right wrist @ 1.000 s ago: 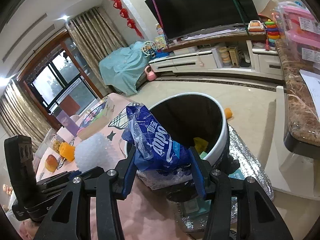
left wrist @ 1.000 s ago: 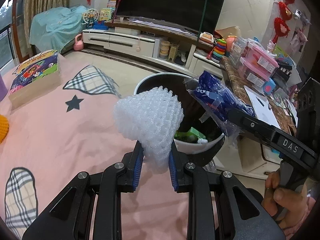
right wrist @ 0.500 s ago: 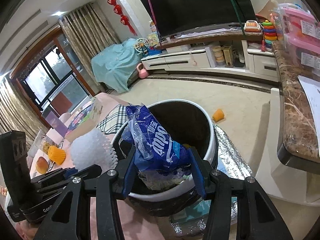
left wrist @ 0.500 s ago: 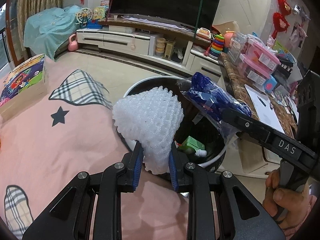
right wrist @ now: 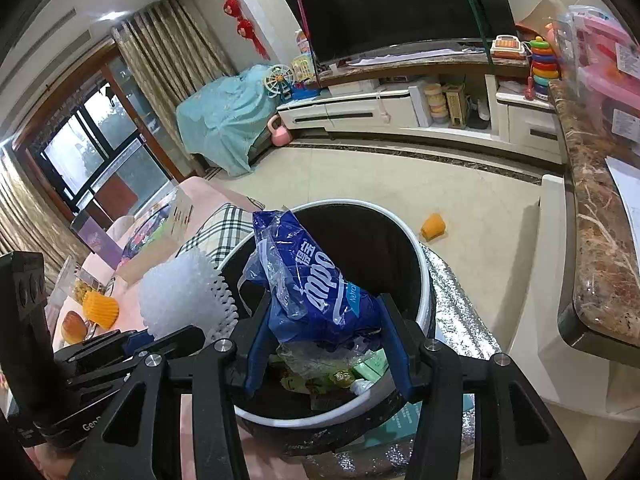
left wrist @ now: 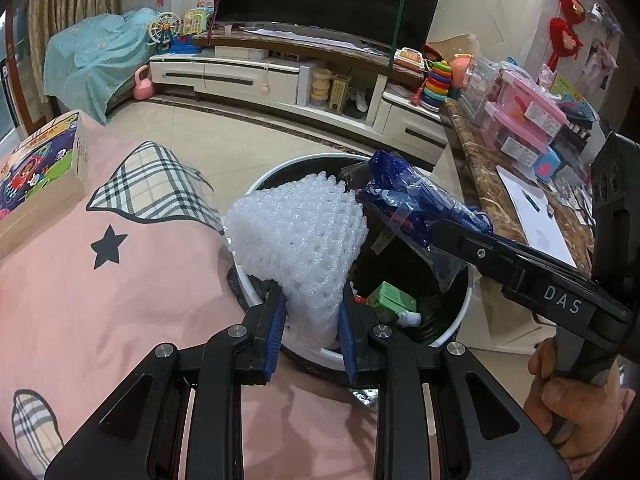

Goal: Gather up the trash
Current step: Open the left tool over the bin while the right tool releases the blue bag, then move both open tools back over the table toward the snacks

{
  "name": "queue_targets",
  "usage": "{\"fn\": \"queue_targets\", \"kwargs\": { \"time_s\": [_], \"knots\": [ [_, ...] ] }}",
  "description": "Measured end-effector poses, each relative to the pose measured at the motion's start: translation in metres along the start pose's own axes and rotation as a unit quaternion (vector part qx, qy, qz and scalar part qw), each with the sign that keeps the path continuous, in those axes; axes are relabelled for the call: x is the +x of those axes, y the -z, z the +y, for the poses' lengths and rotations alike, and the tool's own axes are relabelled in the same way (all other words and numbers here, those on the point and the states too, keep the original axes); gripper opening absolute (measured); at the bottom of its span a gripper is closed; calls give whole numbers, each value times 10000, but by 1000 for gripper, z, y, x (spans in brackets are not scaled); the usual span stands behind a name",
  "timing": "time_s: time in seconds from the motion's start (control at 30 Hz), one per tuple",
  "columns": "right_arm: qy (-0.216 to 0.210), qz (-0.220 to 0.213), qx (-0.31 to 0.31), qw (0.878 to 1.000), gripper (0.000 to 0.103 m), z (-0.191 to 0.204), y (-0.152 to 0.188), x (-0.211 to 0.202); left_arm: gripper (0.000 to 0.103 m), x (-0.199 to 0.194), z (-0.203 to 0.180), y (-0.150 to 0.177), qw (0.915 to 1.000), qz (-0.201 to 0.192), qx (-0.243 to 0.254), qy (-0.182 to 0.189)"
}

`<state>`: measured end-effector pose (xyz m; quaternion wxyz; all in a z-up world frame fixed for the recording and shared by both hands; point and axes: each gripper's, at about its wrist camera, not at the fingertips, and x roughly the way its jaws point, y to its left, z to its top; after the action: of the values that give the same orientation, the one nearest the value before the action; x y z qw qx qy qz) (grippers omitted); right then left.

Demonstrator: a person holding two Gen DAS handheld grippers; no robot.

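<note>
The white foam net (left wrist: 298, 240) hangs over the near-left rim of the trash bin (right wrist: 424, 276), gripped by the left gripper (left wrist: 312, 334). The blue plastic bag (right wrist: 316, 292), gripped by the right gripper (right wrist: 326, 354), is over the bin's middle; both need only release.

The letters "DAS" are printed in white on the black right gripper (left wrist: 460, 236) body. "Gen" (remainder cut off) is marked on the left gripper (right wrist: 168, 336) housing. White script on the blue plastic bag (right wrist: 316, 292) cannot be read reliably.
</note>
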<state>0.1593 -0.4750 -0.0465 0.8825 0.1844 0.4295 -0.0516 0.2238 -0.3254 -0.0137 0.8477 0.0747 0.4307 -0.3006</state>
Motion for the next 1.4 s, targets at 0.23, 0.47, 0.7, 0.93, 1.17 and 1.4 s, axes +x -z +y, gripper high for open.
{"fn": "queue_targets", "kwargs": {
  "time_s": [0.23, 0.47, 0.7, 0.93, 1.17, 1.4],
  "knots": [
    [8, 56, 21, 10000, 51, -4, -6, 5, 25, 4, -2, -3, 10000, 59, 21, -24],
    [35, 88, 36, 9999, 53, -6, -10, 7, 25, 7, -2, -4, 9999, 99, 44, -53],
    [57, 151, 69, 9998, 54, -9, -12, 12, 33, 10, -2, -5, 9999, 124, 54, -100],
    [54, 187, 200, 9996, 60, -14, -13, 13, 58, 7, 0, -4, 9999, 79, 34, -149],
    [-12, 30, 214, 9998, 67, -10, -13, 4, 64, -4, 6, 1, 9999, -47, -112, -78],
    [-85, -104, 209, 9997, 72, 1, -8, -7, 64, -23, 27, 23, 9990, -182, -386, -154]
  ]
}}
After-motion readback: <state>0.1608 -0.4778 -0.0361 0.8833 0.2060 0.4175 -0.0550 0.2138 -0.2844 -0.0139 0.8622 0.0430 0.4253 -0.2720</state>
